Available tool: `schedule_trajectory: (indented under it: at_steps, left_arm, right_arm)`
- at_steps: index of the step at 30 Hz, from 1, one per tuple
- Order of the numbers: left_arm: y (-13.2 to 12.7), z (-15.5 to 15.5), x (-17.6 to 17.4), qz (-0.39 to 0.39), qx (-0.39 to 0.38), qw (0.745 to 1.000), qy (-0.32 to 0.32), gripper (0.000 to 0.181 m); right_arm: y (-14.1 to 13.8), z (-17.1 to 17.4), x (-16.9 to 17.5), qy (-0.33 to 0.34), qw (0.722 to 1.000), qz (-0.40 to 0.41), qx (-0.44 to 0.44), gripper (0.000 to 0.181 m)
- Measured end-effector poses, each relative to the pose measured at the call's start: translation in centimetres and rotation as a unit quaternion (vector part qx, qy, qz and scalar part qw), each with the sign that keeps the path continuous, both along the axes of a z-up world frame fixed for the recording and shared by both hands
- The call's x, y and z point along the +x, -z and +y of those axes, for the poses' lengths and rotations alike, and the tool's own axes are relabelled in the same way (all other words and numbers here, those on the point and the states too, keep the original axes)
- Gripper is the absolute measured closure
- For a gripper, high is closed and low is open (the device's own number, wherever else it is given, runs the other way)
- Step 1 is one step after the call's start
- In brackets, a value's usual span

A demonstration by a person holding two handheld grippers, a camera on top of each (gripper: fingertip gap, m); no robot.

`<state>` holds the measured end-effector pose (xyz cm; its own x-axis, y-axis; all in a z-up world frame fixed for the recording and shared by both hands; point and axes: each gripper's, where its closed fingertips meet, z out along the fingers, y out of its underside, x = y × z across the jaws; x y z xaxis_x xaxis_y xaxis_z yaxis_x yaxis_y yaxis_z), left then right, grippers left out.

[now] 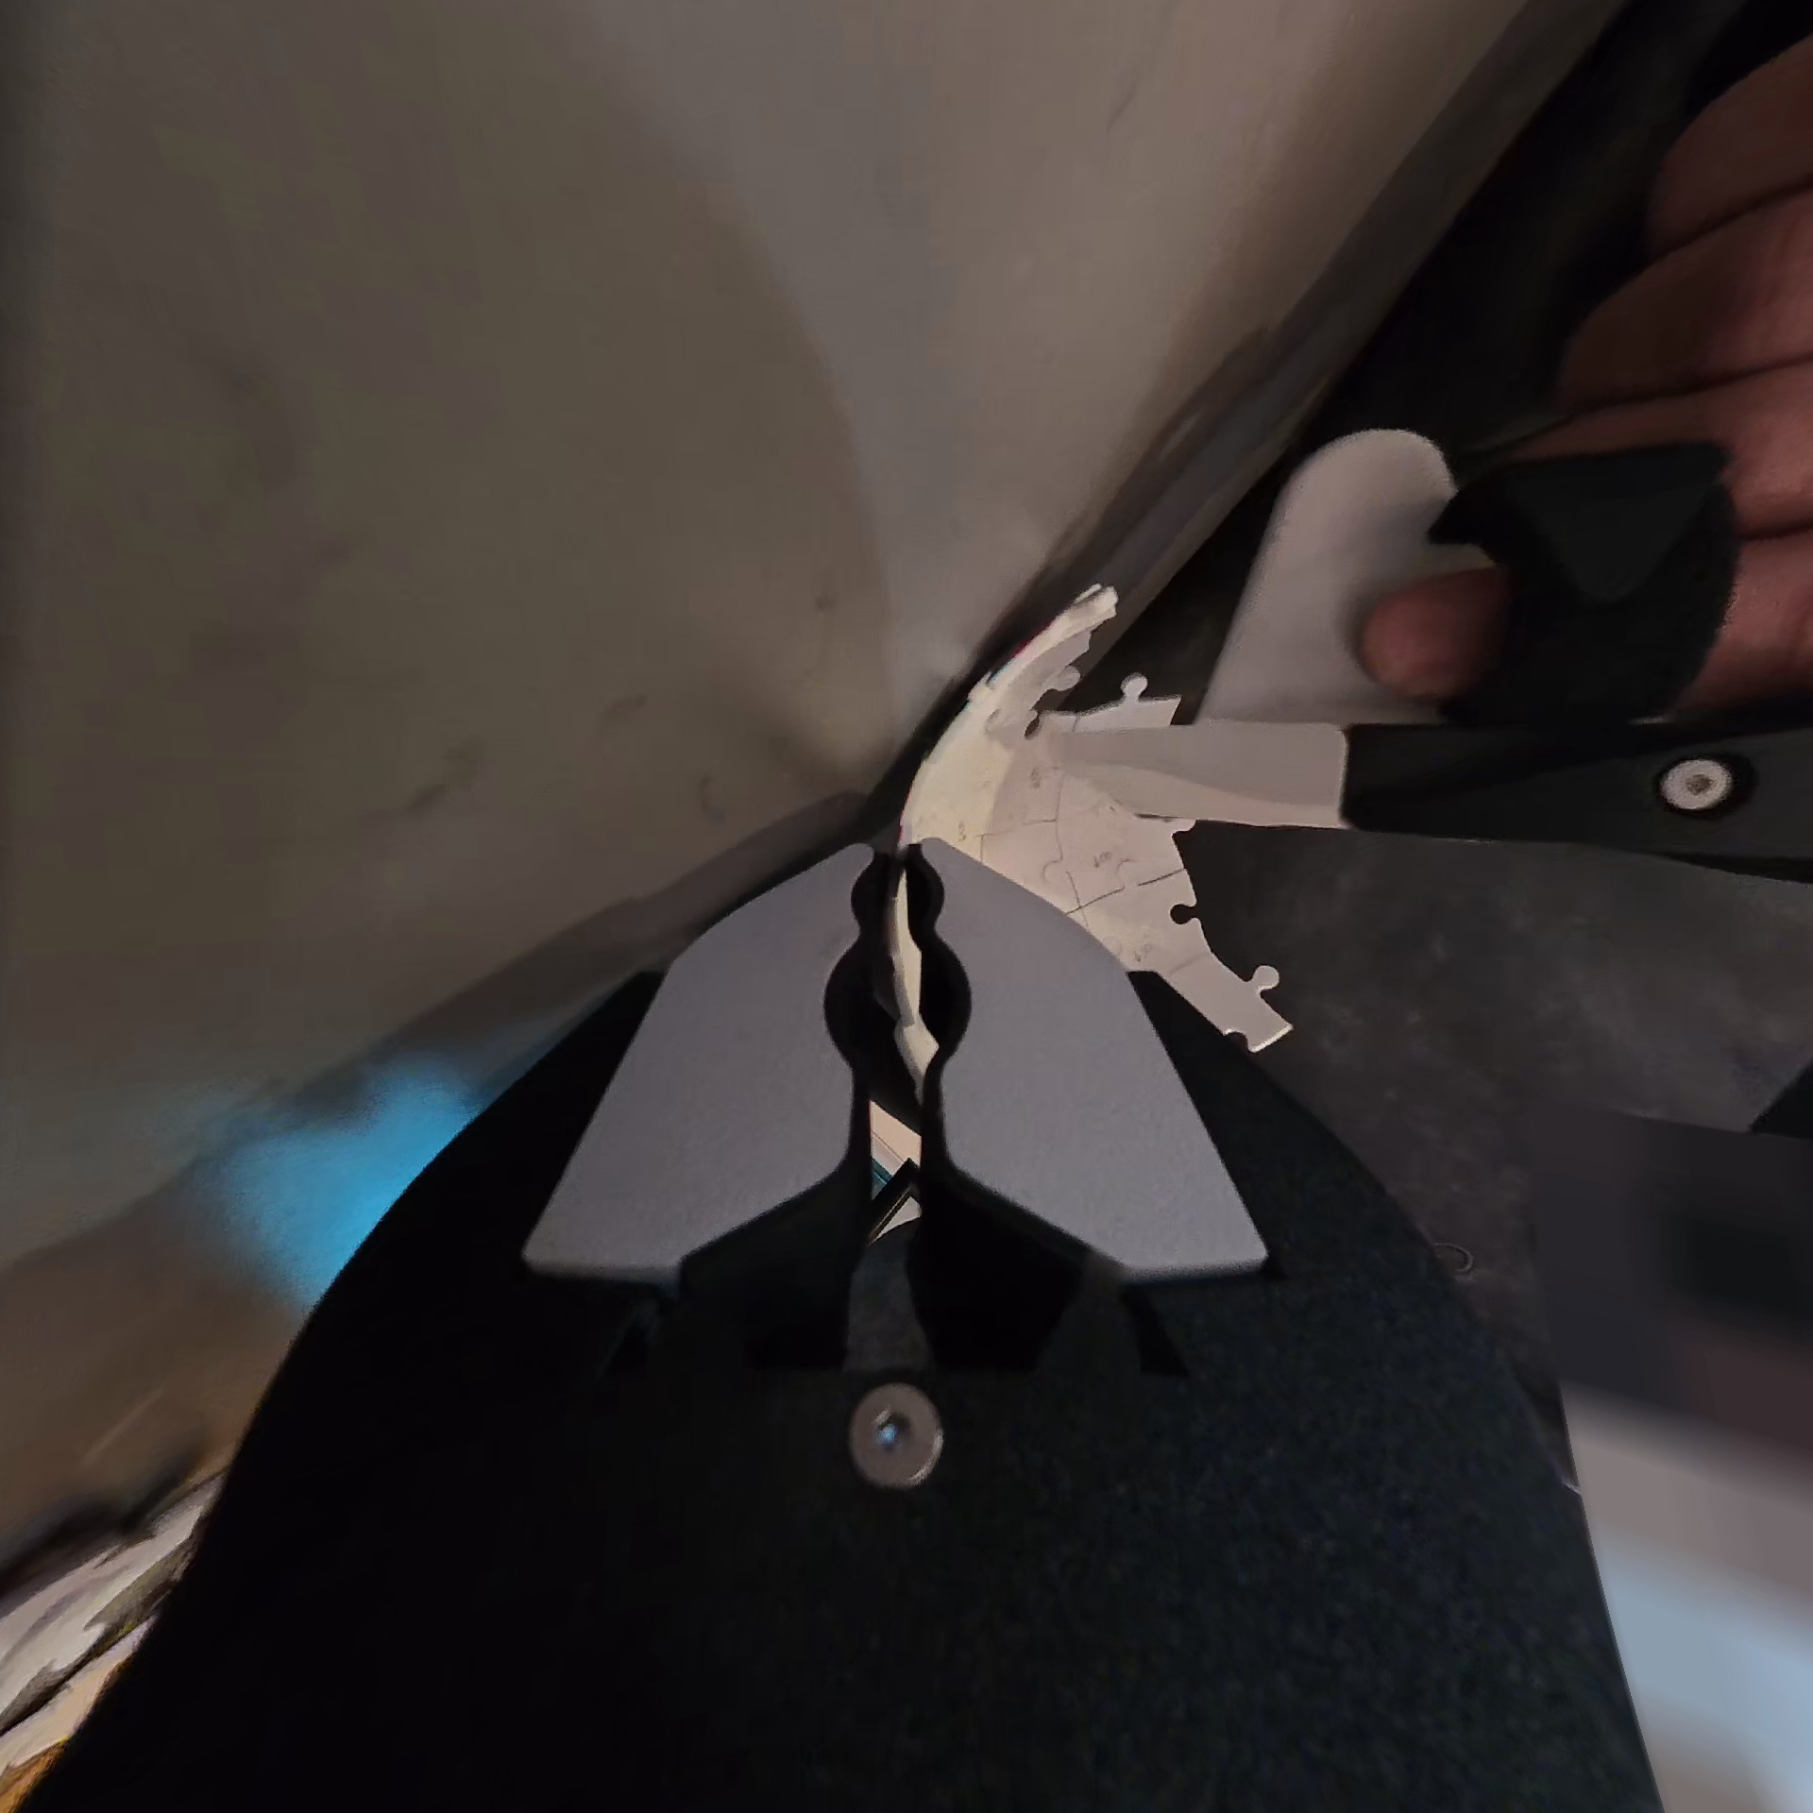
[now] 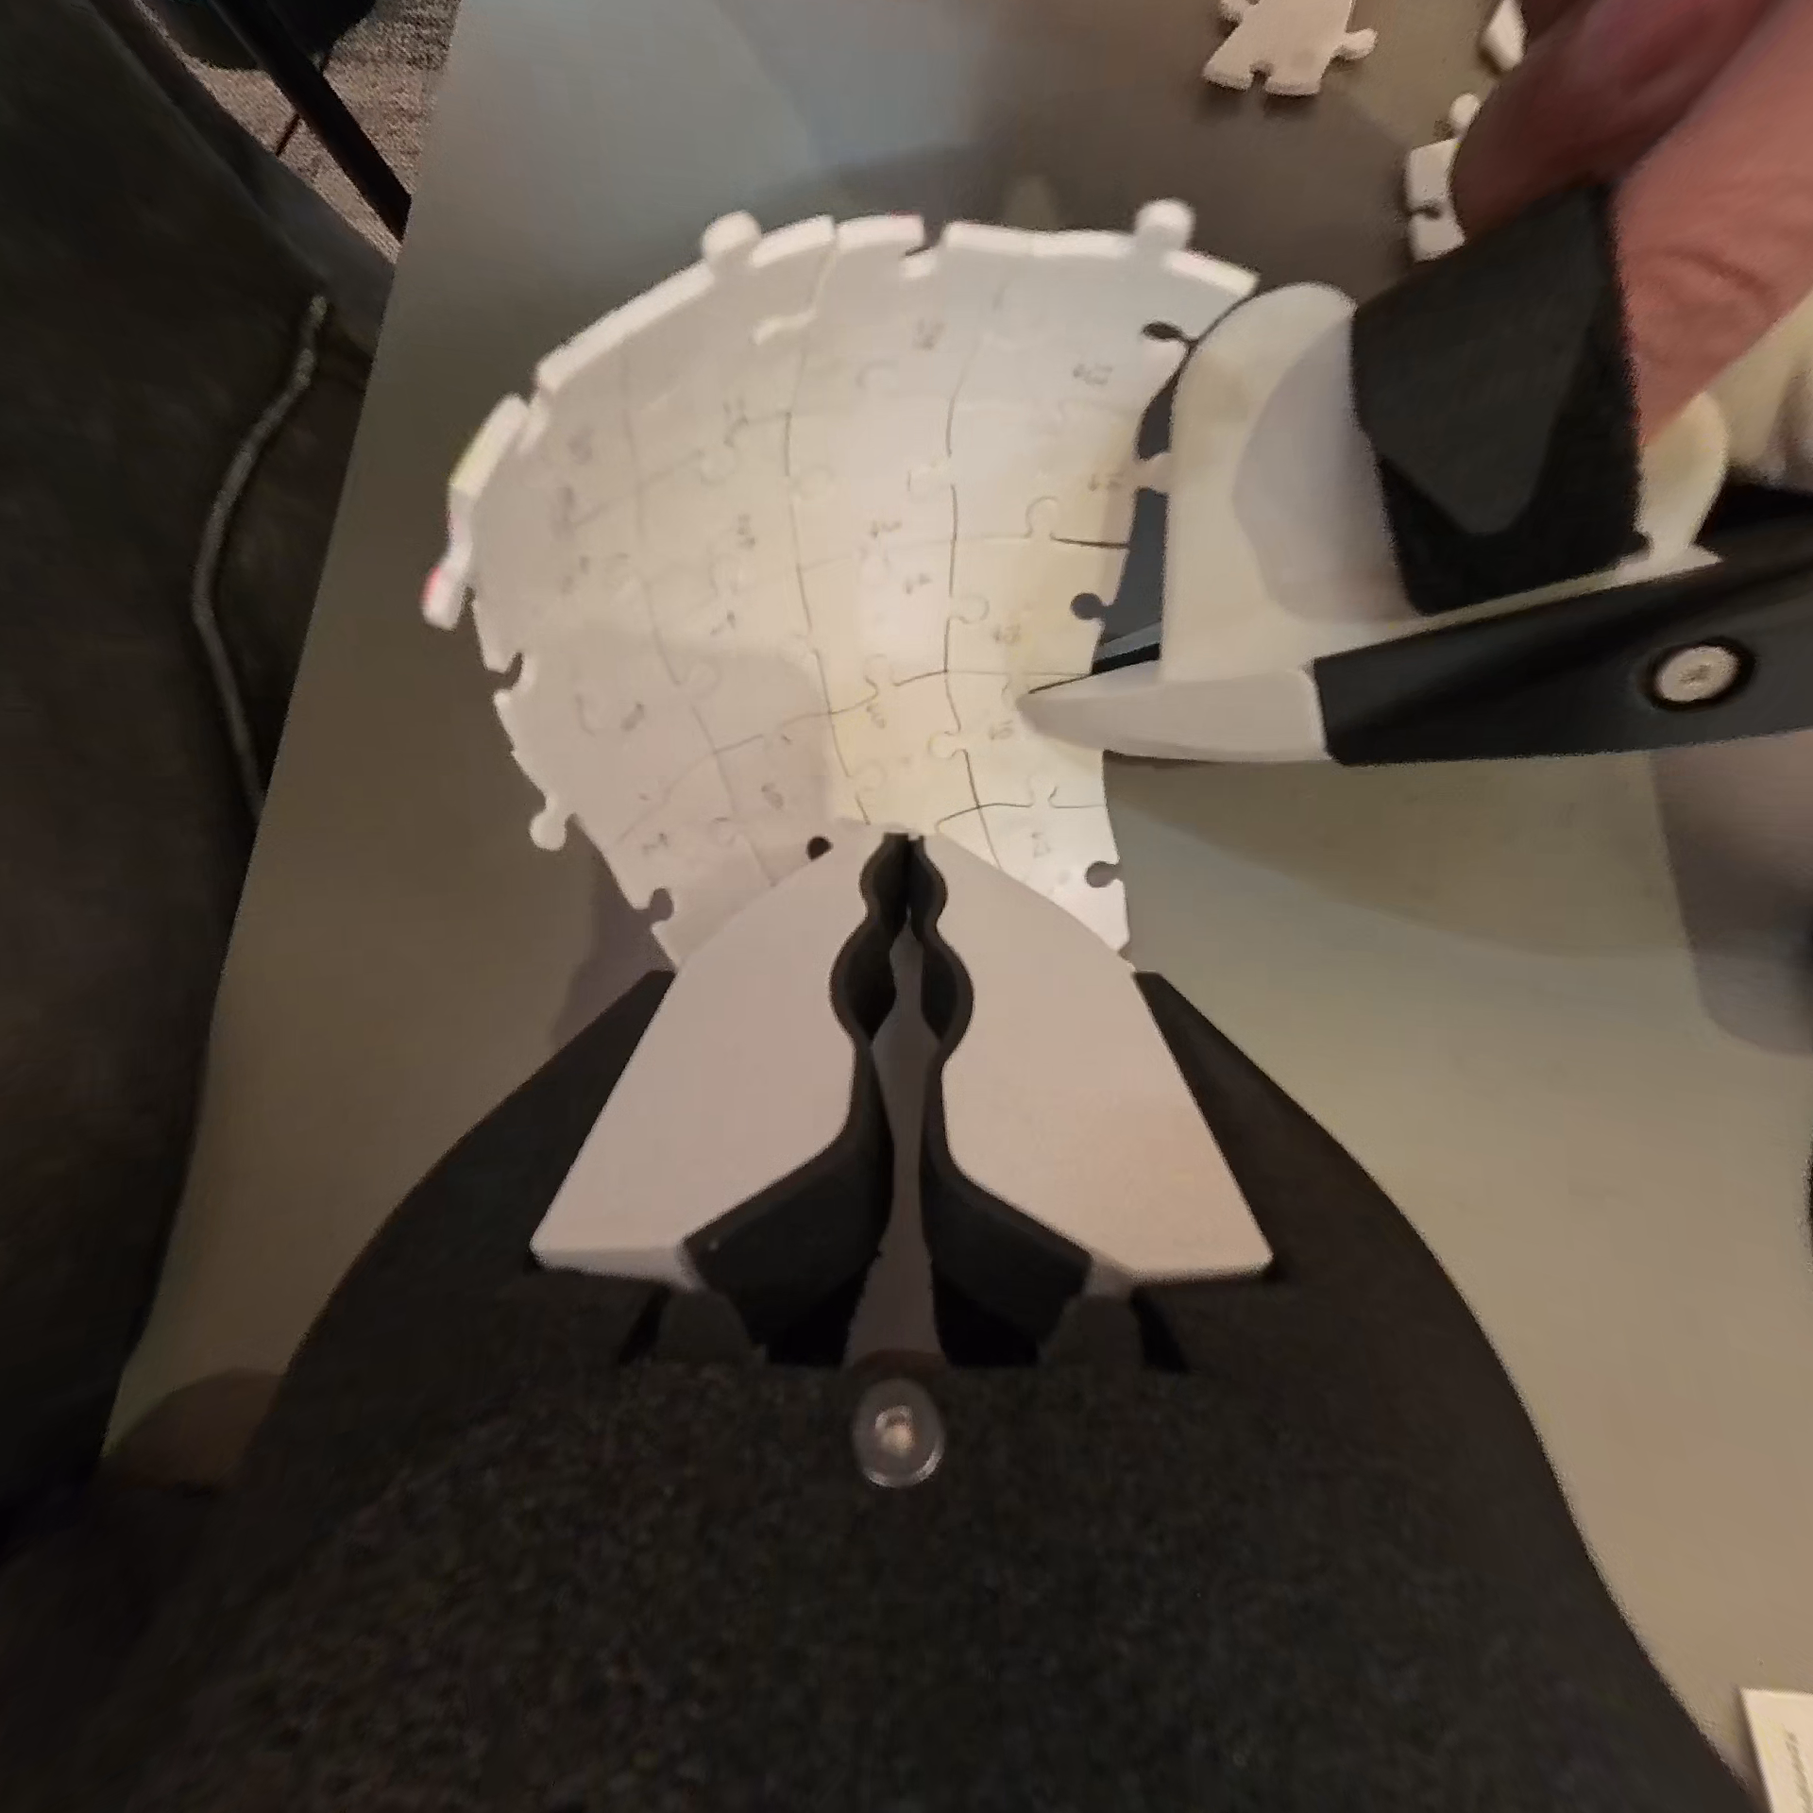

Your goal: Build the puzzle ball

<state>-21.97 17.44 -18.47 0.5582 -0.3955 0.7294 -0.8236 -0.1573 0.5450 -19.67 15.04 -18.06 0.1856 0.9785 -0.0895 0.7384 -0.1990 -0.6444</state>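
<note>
Grey tabletop [image 2: 1373,1030]: curved white puzzle-ball shell of interlocked pieces [image 2: 785,549] clenched at its lower edge by right gripper [image 2: 907,863]; left gripper [image 1: 903,868] likewise clamps its rim; loose white pieces [image 2: 1285,39] beyond.

My left wrist feed is dim and smeared — the pale surface above the puzzle shell [image 1: 1060,844] streaks with motion blur. On the right wrist feed, warm light glows on the puzzle shell [image 2: 785,549] — beyond it, the table [image 2: 1373,1030] softens toward bent edges.
</note>
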Motion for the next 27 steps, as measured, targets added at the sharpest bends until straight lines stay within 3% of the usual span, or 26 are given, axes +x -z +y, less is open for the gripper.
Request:
schedule_trajectory:
  at_steps: [9,13,17,21,27]
  left_arm:
    - [-0.3,-0.1,0.0,-0.007,0.004,1.0,0.003,0.179]
    - [-0.4,-0.1,0.0,-0.016,0.009,1.0,0.004,0.179]
    - [-0.6,0.2,0.0,-0.042,0.024,0.999,-0.007,0.18]
    - [-0.9,0.8,0.4,-0.098,0.038,0.992,-0.075,0.179]
    - [-0.8,1.0,0.2,-0.199,0.111,0.961,-0.157,0.179]
  right_arm:
    - [1.2,0.1,-0.4,-0.008,0.999,-0.05,0.017,0.181]
    - [-0.2,0.3,-0.5,0.003,1.0,-0.011,0.013,0.181]
    - [-2.5,2.4,2.5,0.092,0.994,0.031,0.046,0.181]
    - [-4.0,3.7,6.0,0.208,0.971,0.062,0.097,0.181]
    - [-4.3,2.4,7.6,0.297,0.944,0.085,0.119,0.181]
